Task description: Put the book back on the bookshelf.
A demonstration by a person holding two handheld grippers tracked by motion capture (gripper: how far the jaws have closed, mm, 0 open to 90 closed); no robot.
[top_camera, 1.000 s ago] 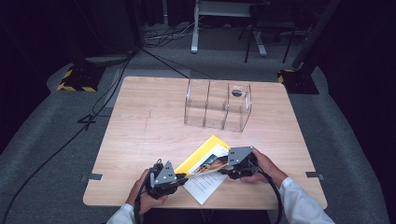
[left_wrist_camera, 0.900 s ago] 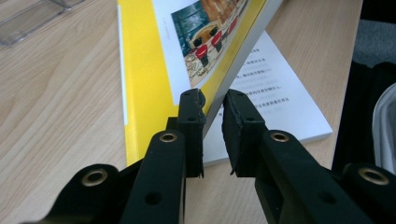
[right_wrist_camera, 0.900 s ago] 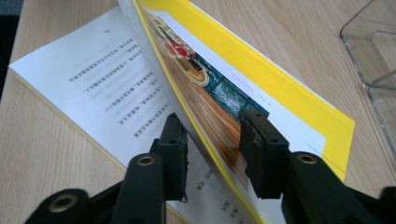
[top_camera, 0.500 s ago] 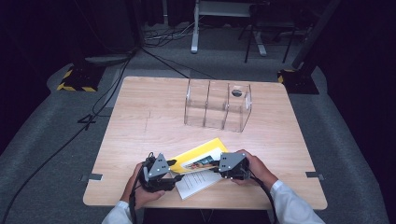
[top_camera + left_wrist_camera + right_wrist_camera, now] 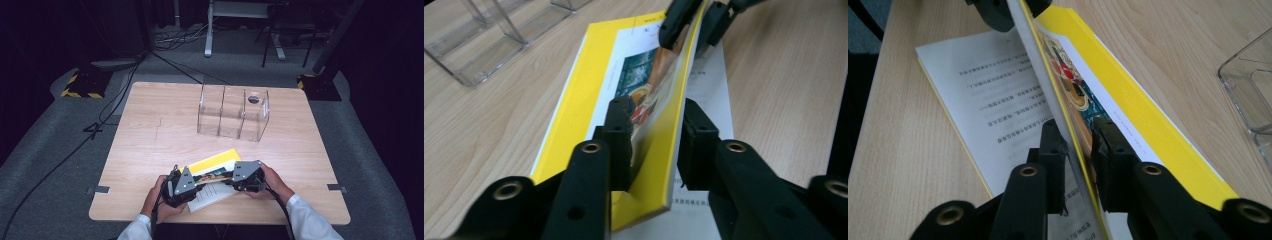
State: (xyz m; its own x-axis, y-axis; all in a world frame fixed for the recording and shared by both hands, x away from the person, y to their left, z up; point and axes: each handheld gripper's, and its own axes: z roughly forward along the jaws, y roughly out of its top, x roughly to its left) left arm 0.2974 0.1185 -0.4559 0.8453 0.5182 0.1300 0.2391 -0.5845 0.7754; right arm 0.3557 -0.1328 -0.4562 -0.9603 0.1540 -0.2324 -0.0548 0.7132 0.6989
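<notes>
Near the table's [image 5: 150, 150] front edge, the left gripper [image 5: 186, 184] and right gripper [image 5: 239, 176] each pinched the lifted cover [image 5: 669, 125] of the yellow booklet [image 5: 216, 161]; the left jaws had just been closing on it. The booklet lay open, its white page [image 5: 993, 100] flat. Toward the far edge stood a clear acrylic organizer [image 5: 232, 112].
</notes>
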